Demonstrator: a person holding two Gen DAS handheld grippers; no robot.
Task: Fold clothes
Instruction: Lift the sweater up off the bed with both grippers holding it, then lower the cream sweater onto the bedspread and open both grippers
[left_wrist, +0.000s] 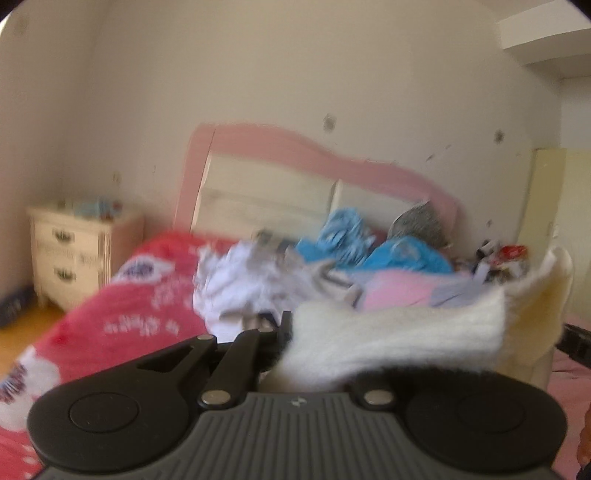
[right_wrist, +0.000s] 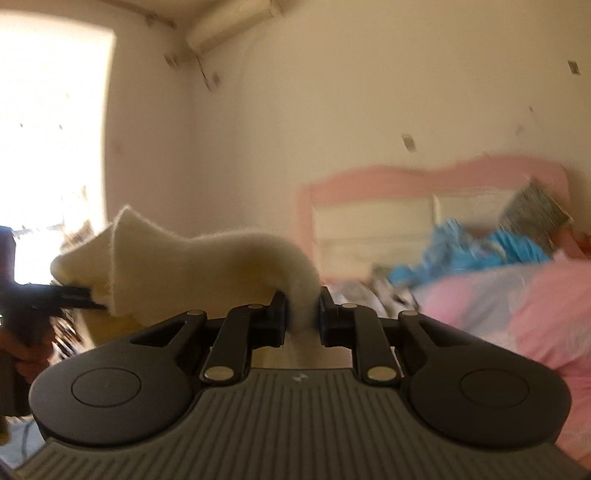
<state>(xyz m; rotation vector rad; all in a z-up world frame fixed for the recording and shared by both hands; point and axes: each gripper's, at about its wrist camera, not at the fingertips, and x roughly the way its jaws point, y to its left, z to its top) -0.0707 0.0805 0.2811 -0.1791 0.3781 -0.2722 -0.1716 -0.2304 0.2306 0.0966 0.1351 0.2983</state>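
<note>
Both tongs pinch the cream garment, held near level.

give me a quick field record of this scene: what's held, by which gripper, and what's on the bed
held item: cream fleece garment, stretched in the air between both grippers
left gripper: shut on one edge of the garment
right gripper: shut on a bunched fold of the garment
bed: pink headboard, red patterned blanket
unfolded pile: white clothes, blue clothes, pink cloth
beside bed: cream nightstand
image quality: blurred
</note>
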